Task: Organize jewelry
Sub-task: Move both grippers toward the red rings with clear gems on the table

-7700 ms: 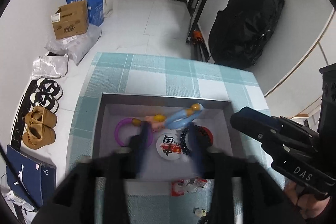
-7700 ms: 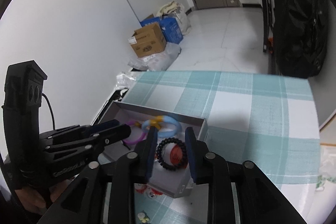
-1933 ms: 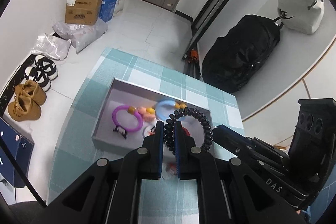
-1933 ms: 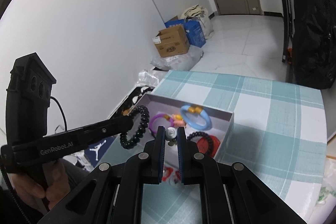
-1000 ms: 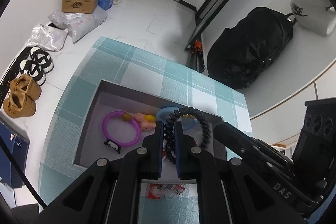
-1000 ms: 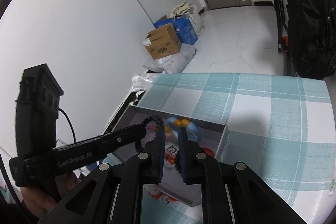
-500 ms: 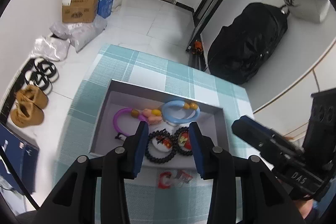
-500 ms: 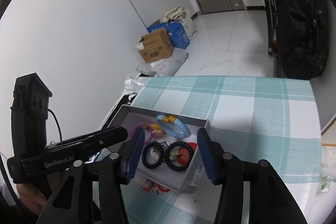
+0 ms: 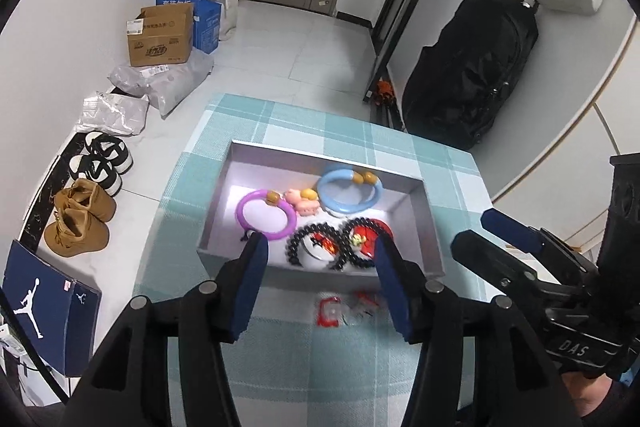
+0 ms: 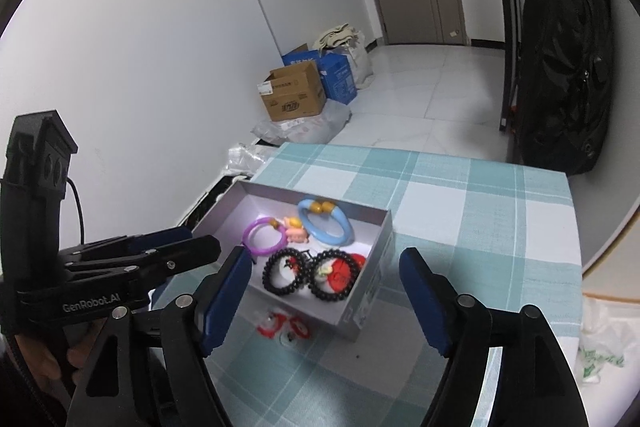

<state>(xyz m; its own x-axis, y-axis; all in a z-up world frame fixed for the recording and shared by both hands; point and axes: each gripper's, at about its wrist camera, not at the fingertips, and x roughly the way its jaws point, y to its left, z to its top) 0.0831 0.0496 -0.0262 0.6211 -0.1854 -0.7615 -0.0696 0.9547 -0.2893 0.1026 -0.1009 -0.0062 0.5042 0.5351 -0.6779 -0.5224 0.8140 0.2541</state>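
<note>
Both grippers, left (image 9: 320, 255) and right (image 10: 324, 275), have just opened and hold nothing; reaching for the red trinket (image 9: 332, 311) lying just outside the box's (image 9: 320, 273) near wall risks nudging that box.

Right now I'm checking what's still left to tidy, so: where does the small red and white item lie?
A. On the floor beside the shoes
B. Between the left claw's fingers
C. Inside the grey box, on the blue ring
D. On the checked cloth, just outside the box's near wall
D: the small red and white item lies on the checked cloth just in front of the grey box.
</note>
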